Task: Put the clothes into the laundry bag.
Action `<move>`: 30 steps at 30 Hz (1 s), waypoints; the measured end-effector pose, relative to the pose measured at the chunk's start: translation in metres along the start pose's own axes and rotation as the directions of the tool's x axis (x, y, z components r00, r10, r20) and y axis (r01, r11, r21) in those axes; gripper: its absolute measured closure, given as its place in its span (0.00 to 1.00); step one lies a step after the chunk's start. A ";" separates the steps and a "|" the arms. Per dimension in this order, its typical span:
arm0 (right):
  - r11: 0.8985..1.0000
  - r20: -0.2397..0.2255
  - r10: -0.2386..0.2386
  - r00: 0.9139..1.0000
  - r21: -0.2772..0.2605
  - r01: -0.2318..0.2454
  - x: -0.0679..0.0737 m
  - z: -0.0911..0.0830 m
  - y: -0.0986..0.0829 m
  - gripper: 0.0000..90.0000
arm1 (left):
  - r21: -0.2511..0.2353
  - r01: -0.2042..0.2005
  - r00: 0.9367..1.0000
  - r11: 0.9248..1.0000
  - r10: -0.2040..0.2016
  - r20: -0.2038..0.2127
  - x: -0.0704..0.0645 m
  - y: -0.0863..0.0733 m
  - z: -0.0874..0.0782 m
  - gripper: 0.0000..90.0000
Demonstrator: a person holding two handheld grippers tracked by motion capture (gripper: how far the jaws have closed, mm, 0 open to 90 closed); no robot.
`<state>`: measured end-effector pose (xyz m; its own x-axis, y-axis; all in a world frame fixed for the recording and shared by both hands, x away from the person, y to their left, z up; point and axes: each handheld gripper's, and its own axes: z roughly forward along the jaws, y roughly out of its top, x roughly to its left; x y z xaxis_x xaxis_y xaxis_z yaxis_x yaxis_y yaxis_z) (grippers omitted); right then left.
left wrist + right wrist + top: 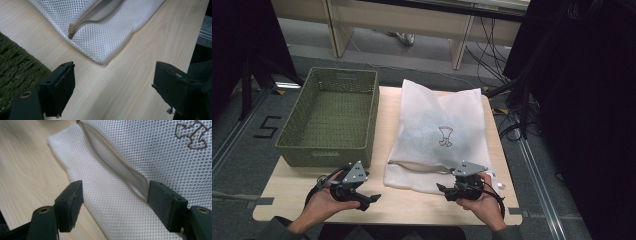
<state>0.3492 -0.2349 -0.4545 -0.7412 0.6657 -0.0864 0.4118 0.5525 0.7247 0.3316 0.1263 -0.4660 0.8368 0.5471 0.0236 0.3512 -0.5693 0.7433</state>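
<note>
Bag (439, 132) zip (117, 167) at 12 o'clock of my right gripper (451, 190) (nearer) | left gripper (368, 199) beside | both jaws apart, empty

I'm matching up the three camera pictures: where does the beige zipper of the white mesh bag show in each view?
High view: the zipper runs across the white mesh bag near its close edge, lower centre.
Left gripper view: the zipper is at top centre, its closed end pointing down-left.
Right gripper view: the zipper runs diagonally from top centre to the right jaw, gaping open.
Shared landmark: the bag's corner on the wooden table.
</note>
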 end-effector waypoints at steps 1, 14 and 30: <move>1.000 0.000 0.009 1.000 -0.001 -0.009 0.002 -0.001 0.000 0.33 | 0.003 0.006 1.000 1.000 -0.006 0.000 -0.001 0.000 0.001 0.19; 1.000 -0.030 0.007 1.000 0.031 -0.006 0.012 -0.008 -0.010 0.32 | 0.005 -0.011 0.999 1.000 0.011 0.046 -0.023 0.004 0.003 0.19; 0.998 -0.046 -0.018 0.999 0.063 0.021 0.019 -0.009 -0.013 0.32 | 0.029 -0.021 0.999 0.999 0.020 0.045 -0.025 0.004 0.009 0.19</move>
<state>0.3254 -0.2339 -0.4596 -0.7721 0.6319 -0.0680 0.4287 0.5968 0.6783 0.3161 0.1046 -0.4694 0.8618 0.5072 0.0079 0.3457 -0.5985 0.7227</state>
